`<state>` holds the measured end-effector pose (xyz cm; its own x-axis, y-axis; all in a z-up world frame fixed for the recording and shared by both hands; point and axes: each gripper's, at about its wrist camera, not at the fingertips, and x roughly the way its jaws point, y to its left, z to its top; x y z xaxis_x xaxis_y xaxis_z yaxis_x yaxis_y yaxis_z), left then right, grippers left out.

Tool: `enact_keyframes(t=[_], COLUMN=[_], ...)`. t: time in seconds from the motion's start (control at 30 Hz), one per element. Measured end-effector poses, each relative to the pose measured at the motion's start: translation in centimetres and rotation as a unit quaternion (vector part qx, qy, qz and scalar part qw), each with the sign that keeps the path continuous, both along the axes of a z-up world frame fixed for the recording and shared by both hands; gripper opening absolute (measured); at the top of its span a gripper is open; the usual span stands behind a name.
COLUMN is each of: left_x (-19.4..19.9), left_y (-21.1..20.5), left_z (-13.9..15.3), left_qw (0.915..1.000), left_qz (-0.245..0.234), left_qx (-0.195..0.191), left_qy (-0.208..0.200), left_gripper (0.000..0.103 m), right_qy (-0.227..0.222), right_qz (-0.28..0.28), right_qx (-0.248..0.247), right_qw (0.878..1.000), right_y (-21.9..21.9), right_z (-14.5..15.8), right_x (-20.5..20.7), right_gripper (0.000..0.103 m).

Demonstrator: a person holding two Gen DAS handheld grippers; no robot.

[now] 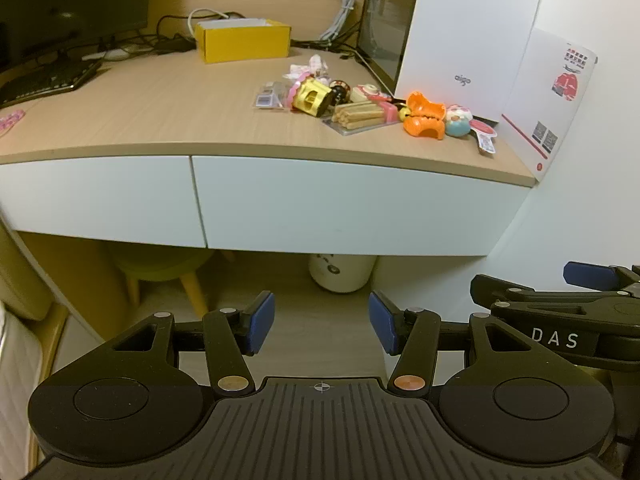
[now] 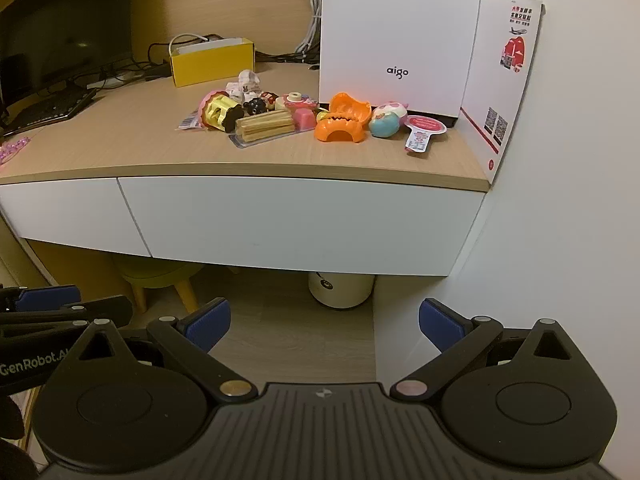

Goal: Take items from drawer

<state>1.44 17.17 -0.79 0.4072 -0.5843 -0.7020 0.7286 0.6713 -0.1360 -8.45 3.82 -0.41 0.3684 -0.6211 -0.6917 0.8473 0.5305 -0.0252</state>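
Observation:
Two white drawers sit closed under the wooden desktop; the right drawer (image 1: 344,204) (image 2: 304,220) faces both cameras. On the desk above it lies a pile of small toys: an orange plastic toy (image 1: 425,117) (image 2: 343,119), a pack of wooden sticks (image 1: 360,117) (image 2: 265,126), a yellow toy (image 1: 312,97) (image 2: 218,111) and a round pastel ball (image 1: 458,121) (image 2: 386,121). My left gripper (image 1: 321,323) hangs open below the drawer front, nothing between its blue pads. My right gripper (image 2: 325,324) is open wider, also empty, and shows beside the left one (image 1: 560,304).
A white computer case (image 2: 400,36) and a leaflet (image 2: 506,76) stand at the desk's right end by the wall. A yellow box (image 1: 244,40), cables, a keyboard (image 1: 48,80) and a monitor sit further back. Under the desk are a white bin (image 2: 340,288) and a yellow stool (image 2: 160,276).

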Motion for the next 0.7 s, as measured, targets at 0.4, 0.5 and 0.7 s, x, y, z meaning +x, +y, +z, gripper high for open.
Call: enact_keyframes(t=[0.4,0.5,0.7], left_x=[0.08,0.05,0.01], left_y=[-0.32,-0.58,-0.64], left_z=[-0.06,0.05,0.05], left_qw=[1.0,1.0,1.0], left_qz=[-0.001,-0.004,-0.003], left_qx=[0.003,0.003,0.001], left_qy=[0.003,0.002,0.001], left_gripper=[0.057,0.057,0.057], right_qy=[-0.003,-0.003,-0.003], right_qz=[-0.003,-0.005,-0.007], right_qx=[0.004,0.008,0.007], right_qw=[1.0,1.0,1.0], right_y=[-0.34,-0.53,-0.72], right_z=[-0.11,-0.2,-0.18], right_x=[-0.27,-0.33,-0.42], right_gripper=[0.101,0.101,0.101])
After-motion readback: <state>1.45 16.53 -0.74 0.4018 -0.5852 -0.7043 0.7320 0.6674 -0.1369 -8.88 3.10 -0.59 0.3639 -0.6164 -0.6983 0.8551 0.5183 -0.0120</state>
